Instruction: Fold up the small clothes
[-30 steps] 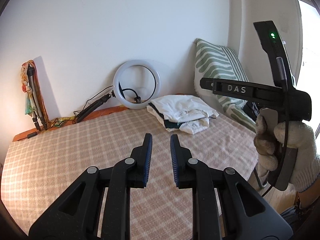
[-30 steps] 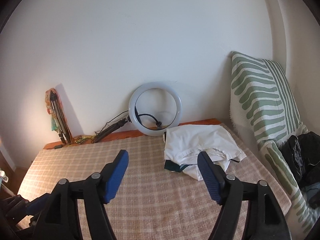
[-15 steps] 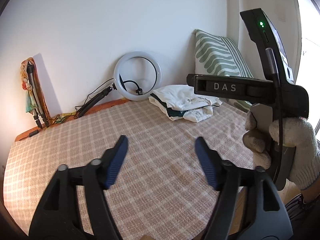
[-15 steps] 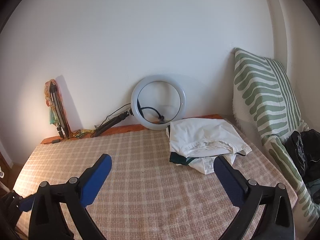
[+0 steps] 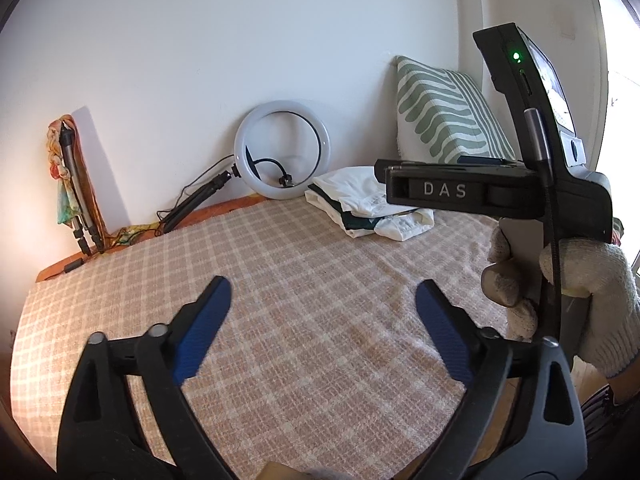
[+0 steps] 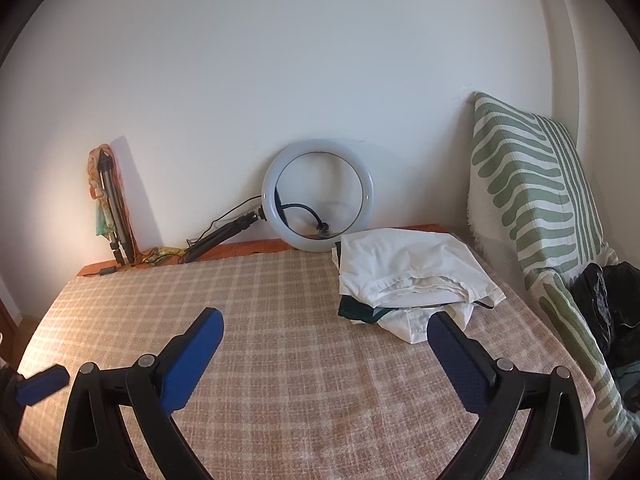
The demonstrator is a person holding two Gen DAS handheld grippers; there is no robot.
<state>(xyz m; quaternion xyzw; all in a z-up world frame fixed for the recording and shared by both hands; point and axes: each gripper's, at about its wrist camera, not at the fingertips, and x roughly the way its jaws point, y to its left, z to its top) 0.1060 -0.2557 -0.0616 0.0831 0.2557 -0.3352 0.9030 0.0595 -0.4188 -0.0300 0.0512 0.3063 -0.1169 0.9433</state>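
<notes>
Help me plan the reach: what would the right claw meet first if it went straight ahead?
Probably the checked blanket just ahead of the open right claw. The pile of clothes lies further on, to its right; depth is unclear.

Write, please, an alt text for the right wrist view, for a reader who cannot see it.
The open right gripper hovers empty above a checked bed cover, facing a pile of small clothes with a white garment on top. Behind the pile a ring light leans on the wall, and a green-striped pillow stands at right.
</notes>
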